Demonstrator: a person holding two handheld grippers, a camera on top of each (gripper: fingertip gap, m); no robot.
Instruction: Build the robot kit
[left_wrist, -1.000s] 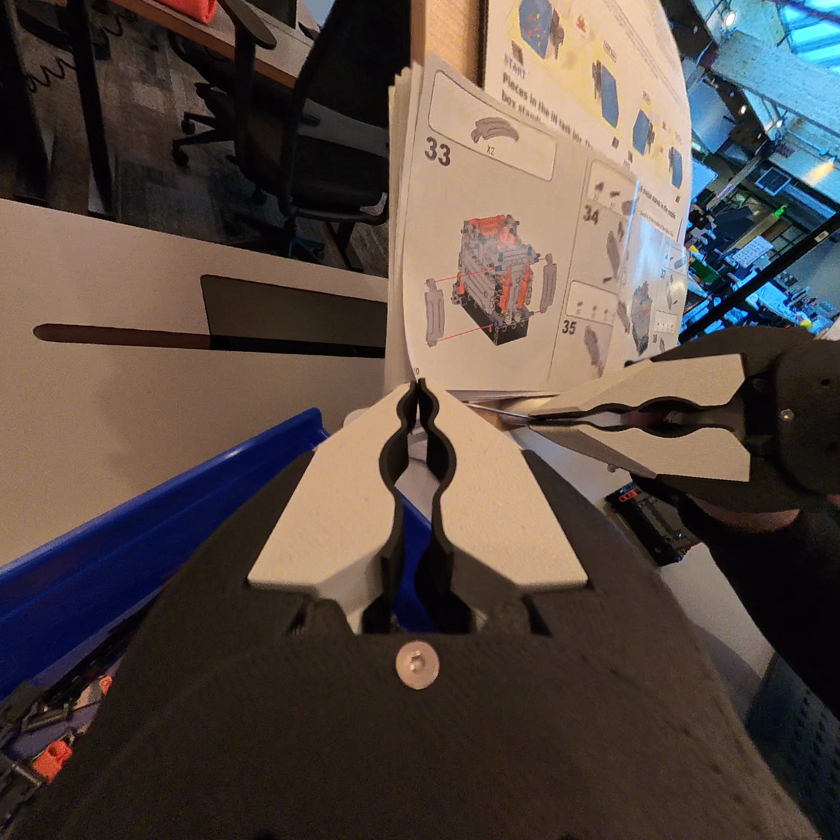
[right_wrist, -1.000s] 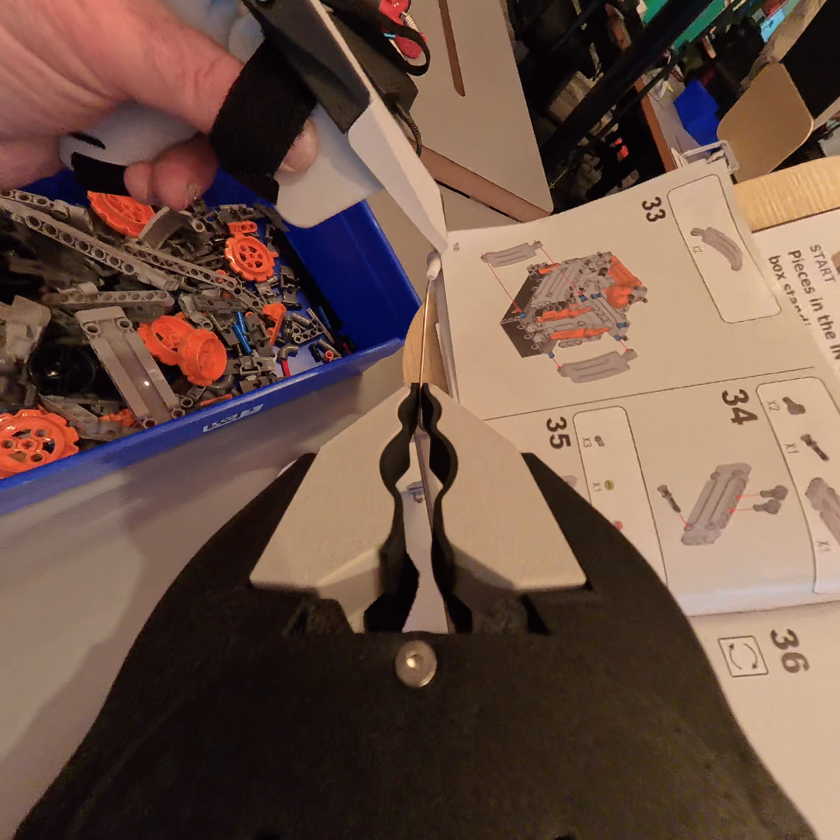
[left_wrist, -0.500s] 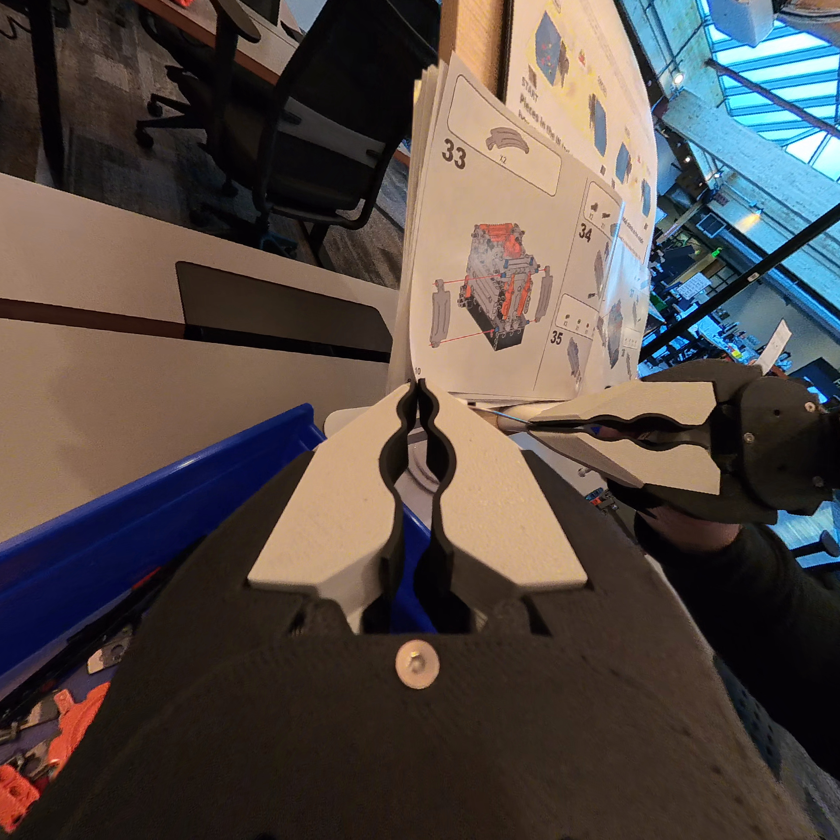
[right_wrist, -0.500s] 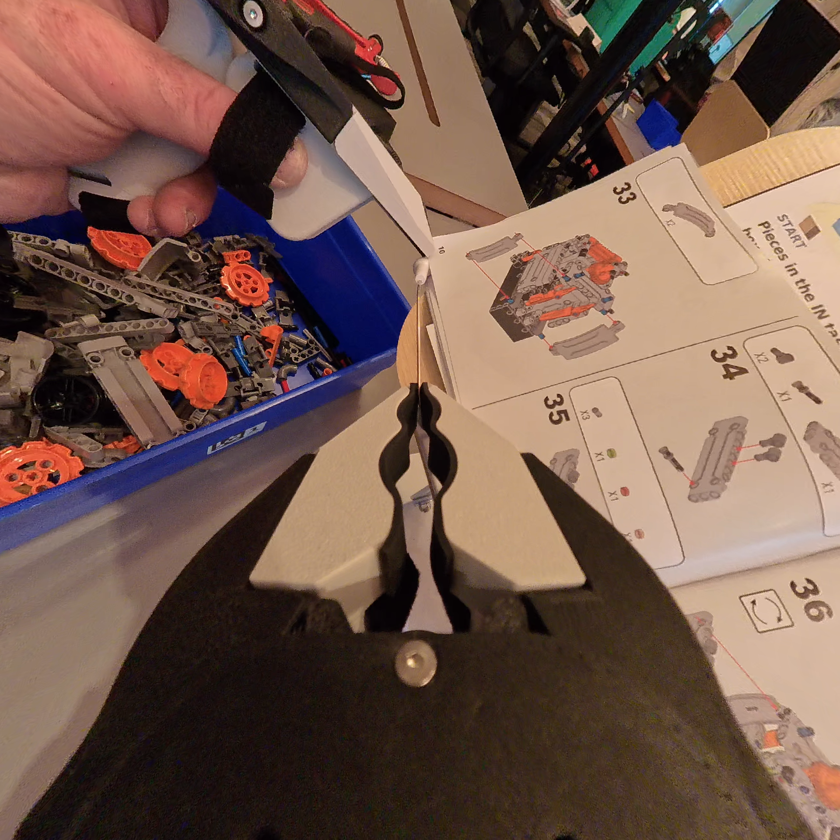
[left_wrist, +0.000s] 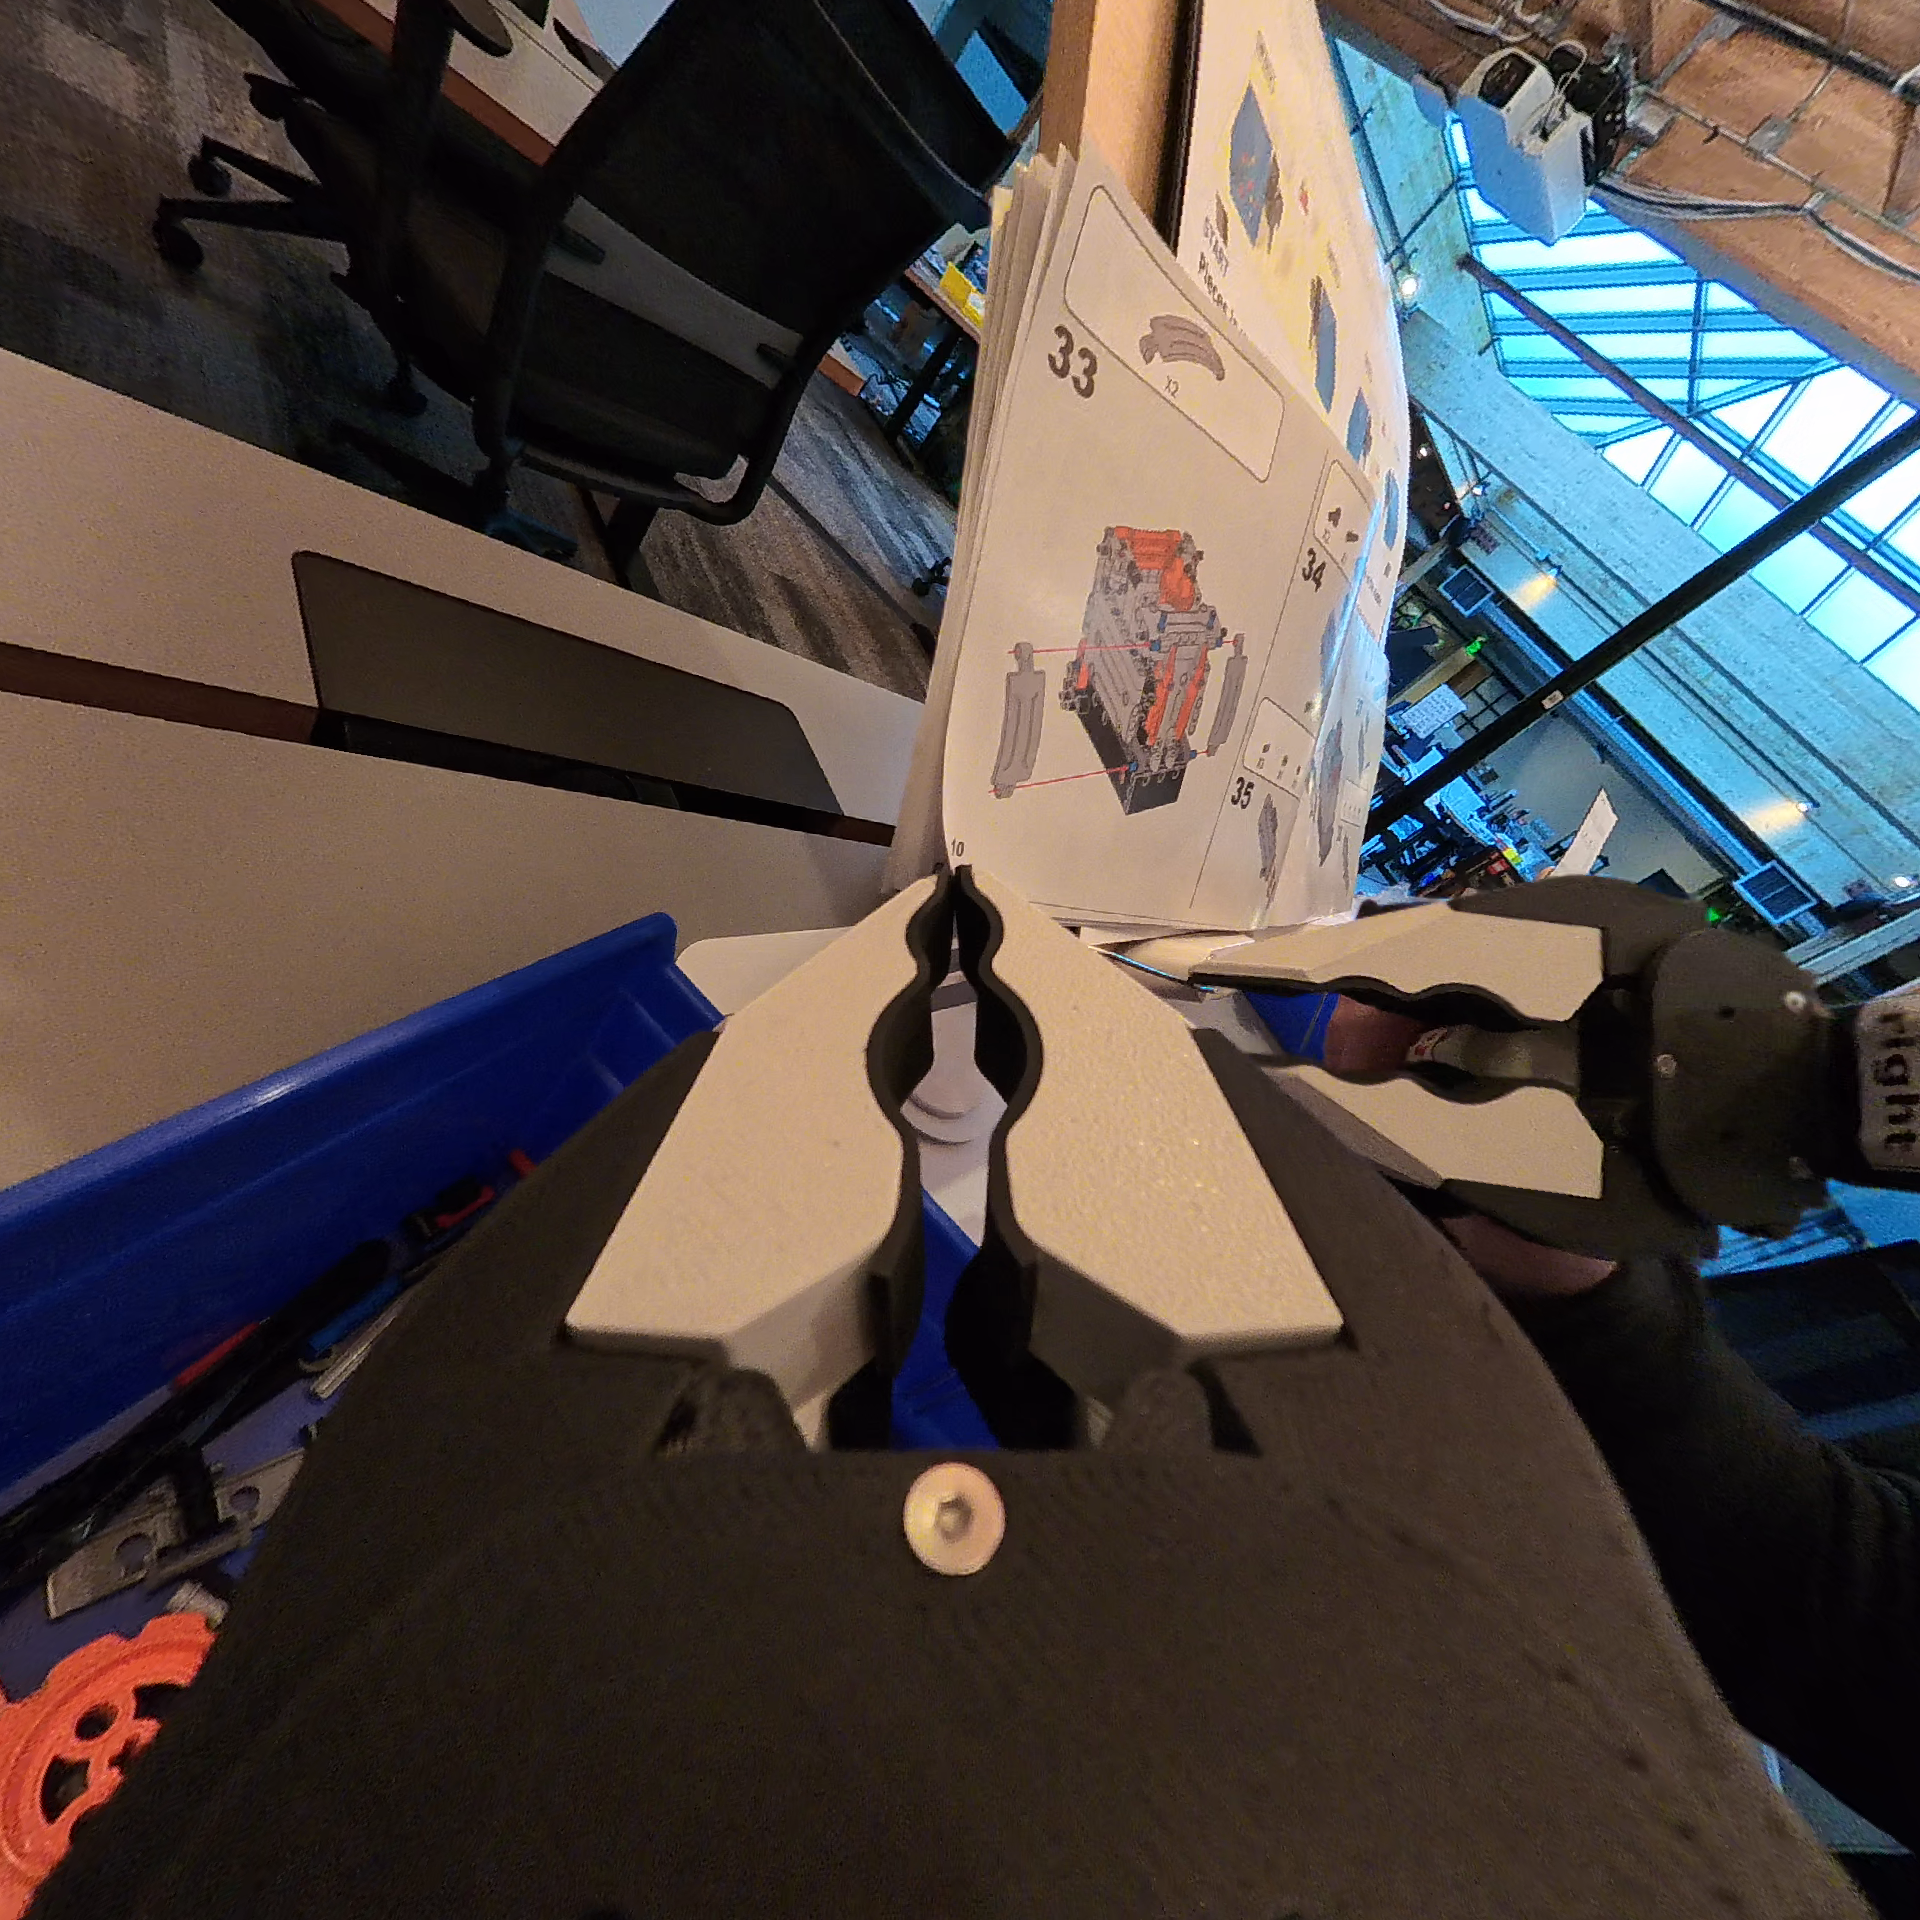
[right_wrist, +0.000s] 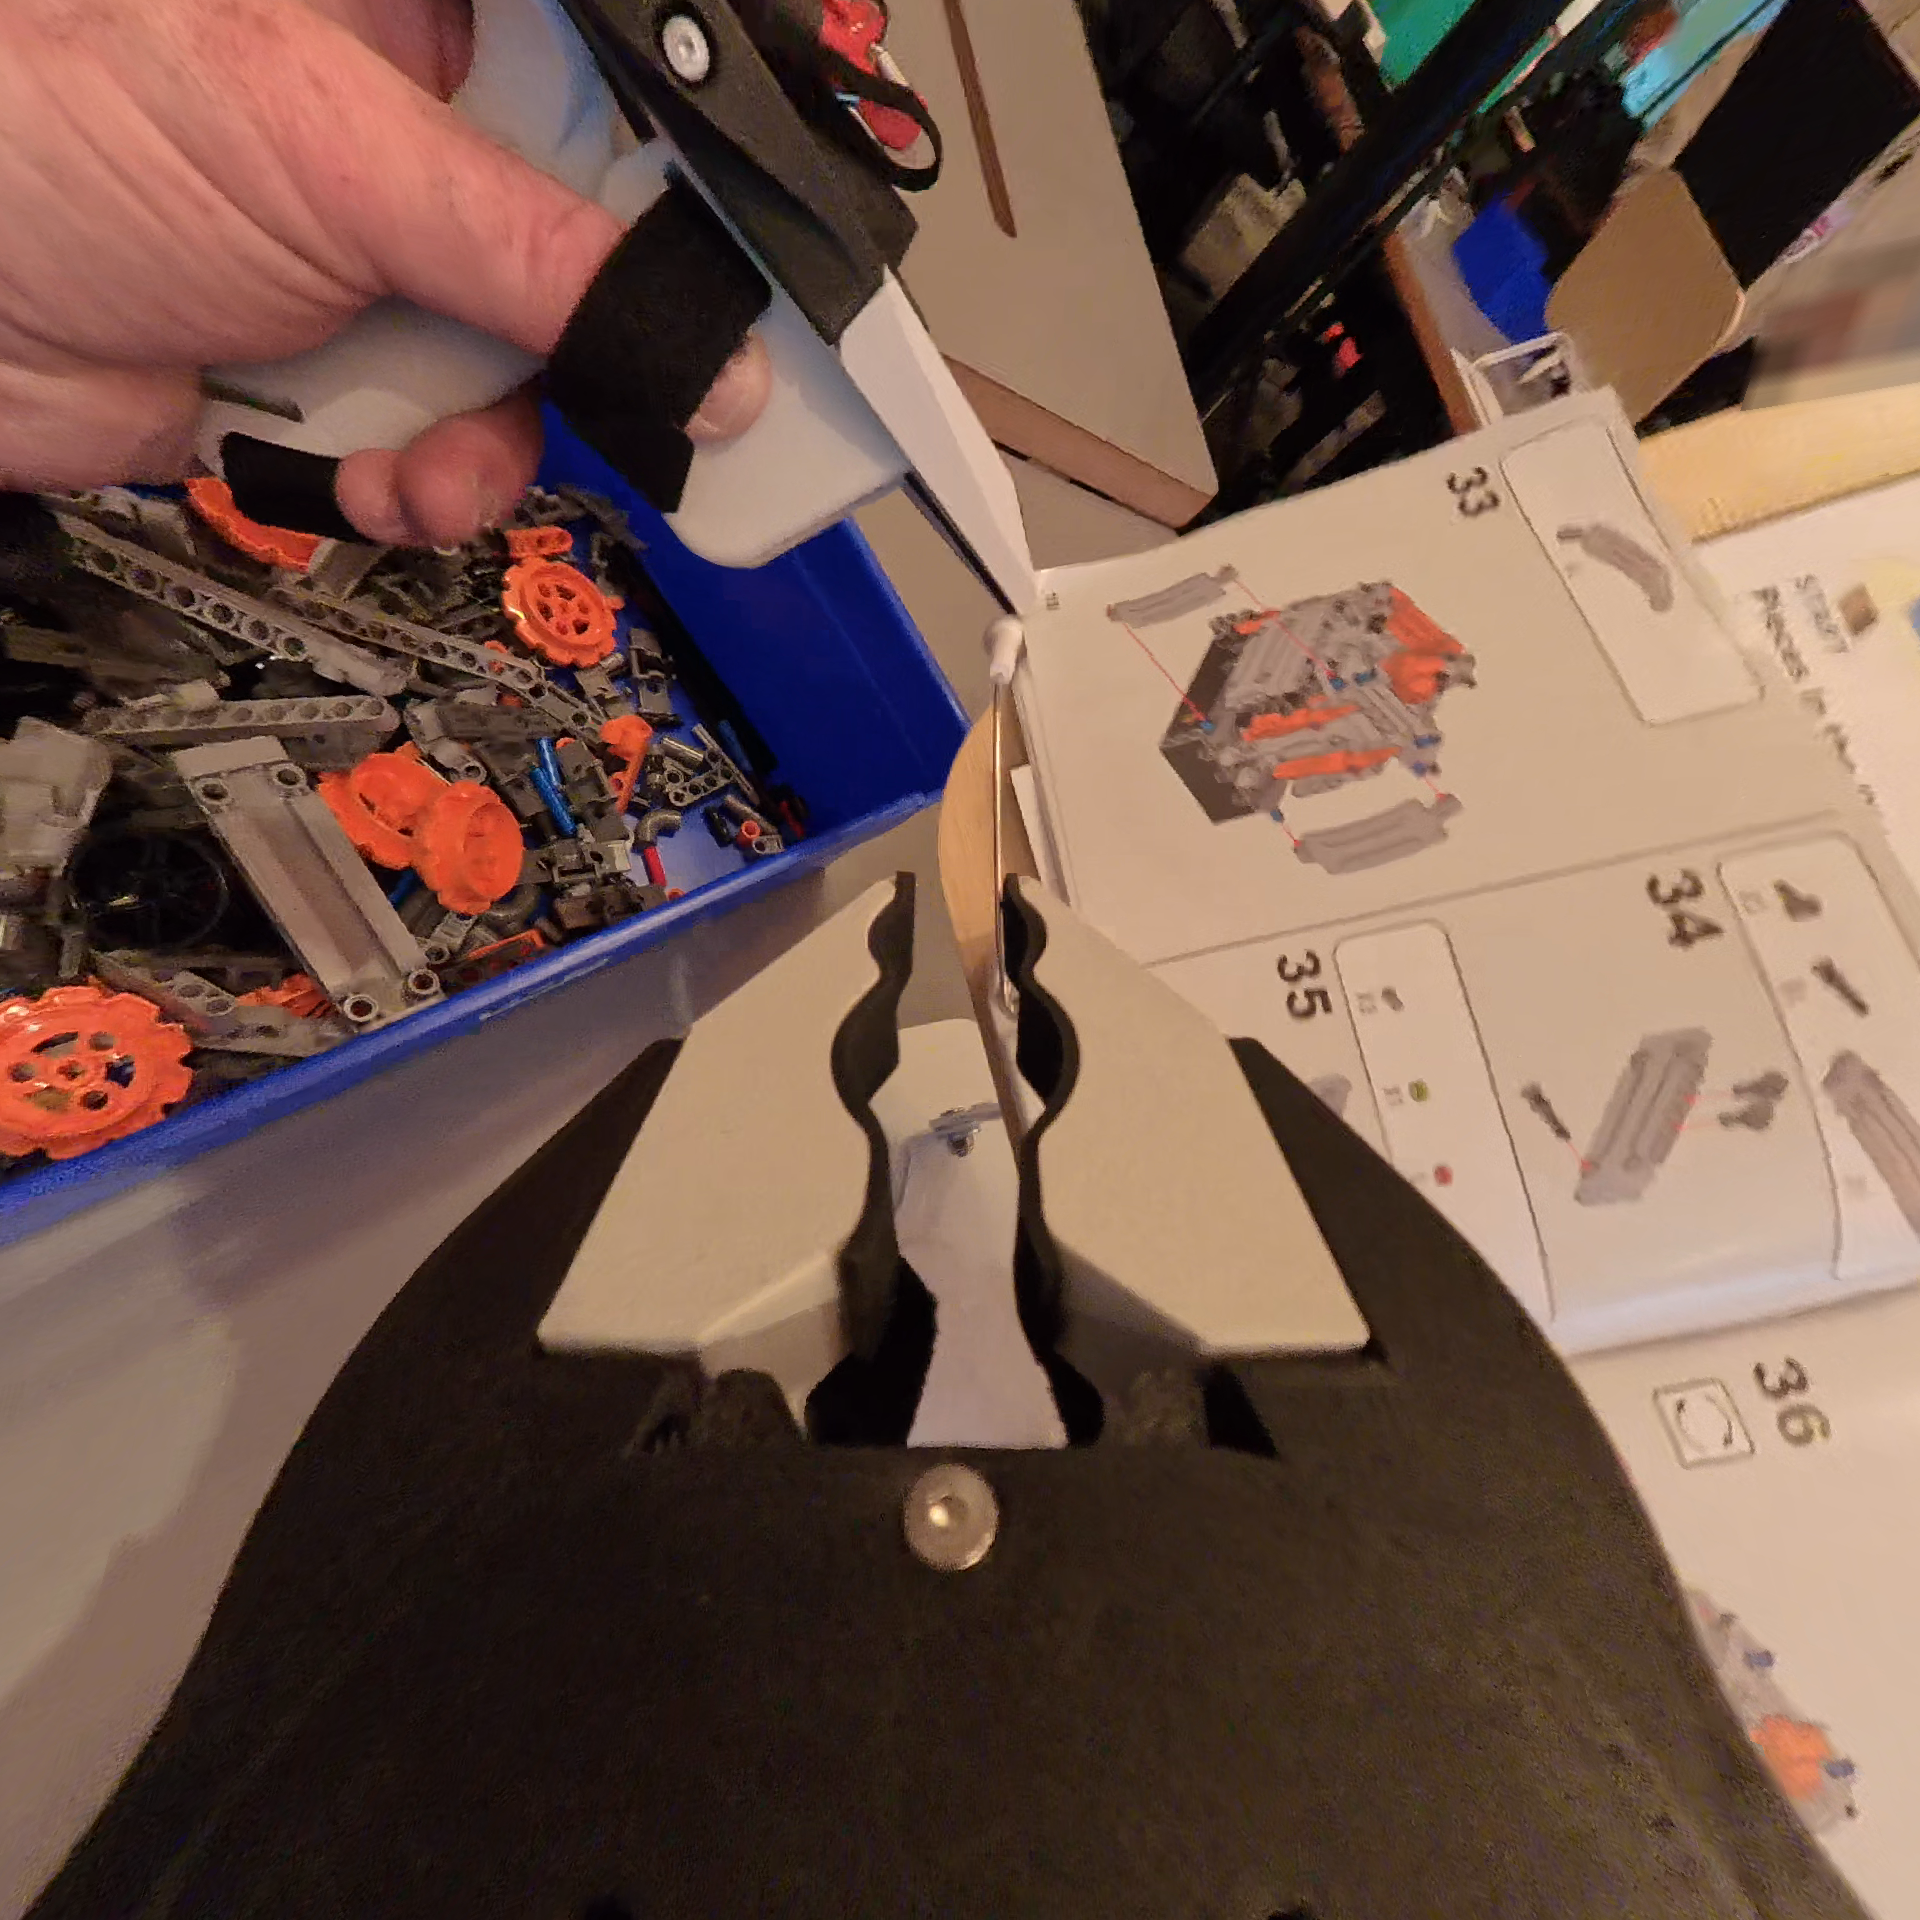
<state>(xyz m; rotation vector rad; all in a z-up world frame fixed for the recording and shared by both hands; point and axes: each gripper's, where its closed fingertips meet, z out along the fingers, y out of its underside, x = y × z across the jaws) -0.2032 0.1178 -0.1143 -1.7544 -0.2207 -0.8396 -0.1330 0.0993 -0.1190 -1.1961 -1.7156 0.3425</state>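
While its jaws stand parted, the right gripper (right_wrist: 958, 883) straddles a thin wire arm (right_wrist: 997, 821).
Left gripper (left_wrist: 954, 883), tips pressed together and empty, meets the instruction booklet (left_wrist: 1132, 644)'s near corner, beside the blue parts bin (right_wrist: 810, 665).

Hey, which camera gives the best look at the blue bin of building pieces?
The right wrist view: it looks down into the blue bin, showing its contents. The left wrist view catches only its rim and a few pieces.

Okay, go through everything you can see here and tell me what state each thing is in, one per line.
left gripper: shut, empty
right gripper: open, wire arm against one finger
wire arm: not clamped
instruction booklet: open on stand
blue bin: full of loose building pieces
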